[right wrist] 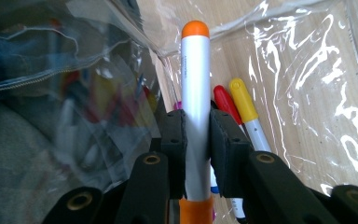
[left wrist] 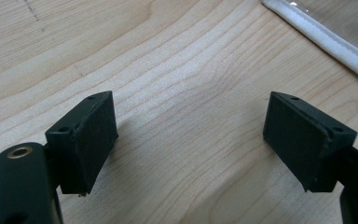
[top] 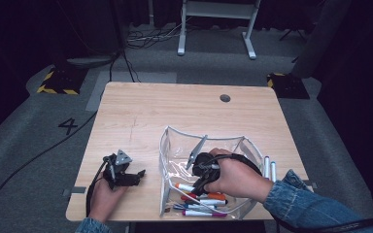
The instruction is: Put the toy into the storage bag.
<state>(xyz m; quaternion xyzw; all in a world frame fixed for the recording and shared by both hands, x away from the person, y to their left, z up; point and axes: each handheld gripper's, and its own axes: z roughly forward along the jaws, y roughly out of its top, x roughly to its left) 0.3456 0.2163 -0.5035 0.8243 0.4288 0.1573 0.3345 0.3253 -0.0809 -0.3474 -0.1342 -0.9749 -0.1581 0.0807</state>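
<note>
While your right gripper is pinching the orange-capped marker by its white barrel inside the clear pouch, treat this as a placing step, as it looks to be, and take it slowly. The pouch lies at the table's front right corner with its mouth facing the left edge, and several markers already rest along its front side, among them a red-capped marker and a yellow-capped marker just beside the one you hold.

Lower the barrel until it lies alongside those neighbours before you let the jaws part; a release from height would probably send it rolling against the plastic wall or back toward the mouth. Keep the marker's length in line with the others so it settles flat instead of crossing them.

Your left gripper sits over bare wood near the front left corner with its jaws spread wide and nothing between them. The pouch's white rim is close to it, so you could bring it over to steady that edge if the pouch shifts as you draw the right hand out. Two more markers lie on the table just beyond the pouch's right side.
</note>
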